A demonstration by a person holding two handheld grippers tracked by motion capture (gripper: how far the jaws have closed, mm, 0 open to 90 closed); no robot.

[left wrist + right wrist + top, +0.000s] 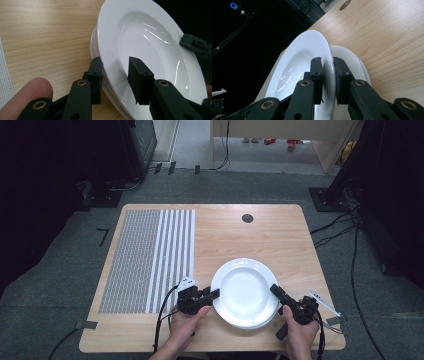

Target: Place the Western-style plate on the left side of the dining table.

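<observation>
Below me, the wooden table (280, 235) takes up most of the high view, with dark carpet around it and cables trailing across the floor at the right. A grey-and-white woven mat (150, 260) covers the table's left part, and a small dark round hole (247, 218) sits in the wood near the far edge.

Next in size is the top plate (245, 290), white and deep, lying near my edge of the table, right of the mat. It rests on the lower plates (260, 324), whose rims peek out beneath it; in the left gripper view (93, 47) they show as stacked white edges under its rim.

My left gripper (216, 294) meets the top plate's left rim. In its own view (115, 80) the jaws stand apart, one under the rim and one above it inside the bowl, a gap showing between the upper jaw and the plate, so nothing is clamped there.

My right gripper (274, 289) is at the right rim. Its own view (327, 77) shows the two jaws pressed on either side of the top plate's rim, gripping it, with that edge raised off the lower plates (352, 62).

A thin white tool (324, 302) lies just right of my right hand (300, 335).
</observation>
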